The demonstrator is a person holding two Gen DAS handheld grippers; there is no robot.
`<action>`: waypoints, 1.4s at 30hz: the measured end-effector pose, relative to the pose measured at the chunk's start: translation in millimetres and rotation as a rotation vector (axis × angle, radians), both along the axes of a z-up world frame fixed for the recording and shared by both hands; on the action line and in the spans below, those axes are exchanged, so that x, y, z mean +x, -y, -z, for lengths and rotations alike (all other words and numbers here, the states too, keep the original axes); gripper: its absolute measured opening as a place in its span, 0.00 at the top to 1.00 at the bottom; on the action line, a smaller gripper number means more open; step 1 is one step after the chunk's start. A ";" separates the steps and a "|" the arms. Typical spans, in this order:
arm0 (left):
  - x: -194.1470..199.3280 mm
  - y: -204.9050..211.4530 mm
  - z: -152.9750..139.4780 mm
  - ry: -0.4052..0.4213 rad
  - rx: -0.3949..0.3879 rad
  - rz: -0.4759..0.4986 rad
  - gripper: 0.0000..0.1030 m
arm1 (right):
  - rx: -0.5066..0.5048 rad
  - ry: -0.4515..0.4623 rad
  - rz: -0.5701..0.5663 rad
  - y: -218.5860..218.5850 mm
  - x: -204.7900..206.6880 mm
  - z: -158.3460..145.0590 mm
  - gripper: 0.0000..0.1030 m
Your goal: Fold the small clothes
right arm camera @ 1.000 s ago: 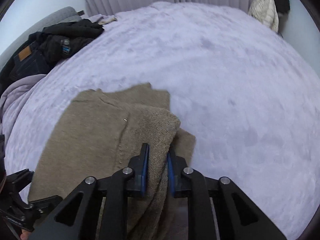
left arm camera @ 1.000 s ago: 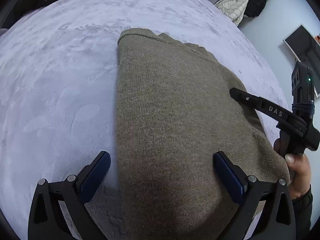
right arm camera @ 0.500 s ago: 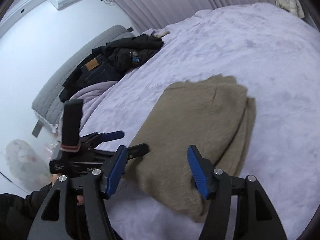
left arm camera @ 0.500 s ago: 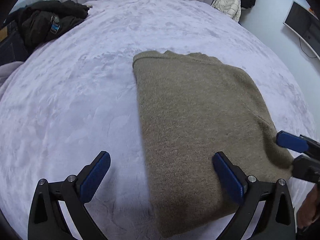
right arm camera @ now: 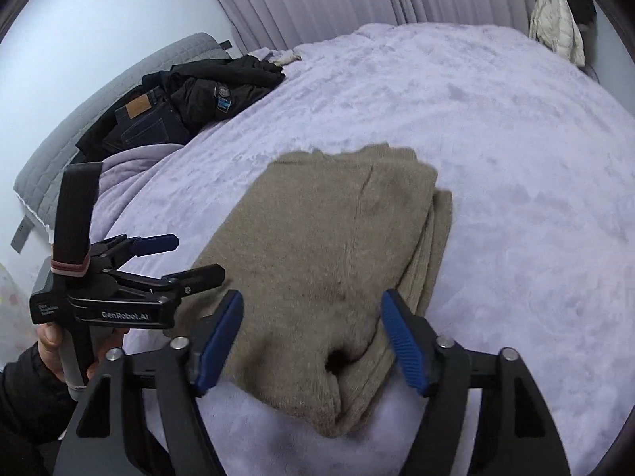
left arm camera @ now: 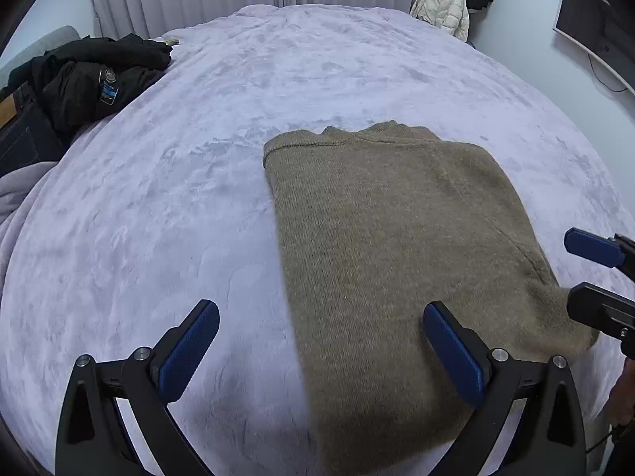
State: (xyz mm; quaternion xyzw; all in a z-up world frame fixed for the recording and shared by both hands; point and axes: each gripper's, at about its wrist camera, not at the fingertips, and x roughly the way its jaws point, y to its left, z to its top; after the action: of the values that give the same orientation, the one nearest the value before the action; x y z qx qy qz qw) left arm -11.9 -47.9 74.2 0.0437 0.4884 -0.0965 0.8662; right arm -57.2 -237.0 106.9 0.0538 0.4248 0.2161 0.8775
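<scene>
You had the olive-brown knitted sweater (left arm camera: 397, 246) lying folded into a compact rectangle on the lilac bed cover (left arm camera: 166, 214), nearer your side of the bed, with its ribbed edge turned toward the far curtains. From the right wrist view the stacked layers showed along the right edge, so the fold looked finished or very close to it.

Your left hand-held gripper (left arm camera: 321, 353) hung just above the near left part of the sweater with its blue pads wide apart, holding nothing. Your right hand-held gripper (right arm camera: 313, 337) was likewise spread wide over the near end of the bundle, gripping no cloth. I judged that you held both apart and low so that you could either press the stack flat or leave it be.

The dark jacket and jeans (right arm camera: 174, 111) sat piled at the far left by the headboard, well apart from the sweater, probably kept there so the folding space stayed free.
</scene>
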 end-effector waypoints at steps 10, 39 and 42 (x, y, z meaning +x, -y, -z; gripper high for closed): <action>23.7 0.9 16.6 -0.056 0.010 -0.008 0.00 | -0.140 -0.062 -0.122 -4.0 46.1 39.0 0.23; 17.6 -15.4 14.3 -0.104 -0.089 0.048 0.00 | -0.365 0.097 -0.040 -17.5 32.8 -1.2 0.21; -10.9 -11.3 24.6 -0.077 -0.050 0.063 0.00 | -0.442 0.102 -0.064 -32.5 4.1 9.7 0.21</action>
State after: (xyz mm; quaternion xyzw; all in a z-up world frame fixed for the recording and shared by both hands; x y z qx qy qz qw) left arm -22.8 -36.5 49.6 0.0336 0.5173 -0.1376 0.8440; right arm -53.1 -204.6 97.1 -0.1644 0.4183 0.1481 0.8810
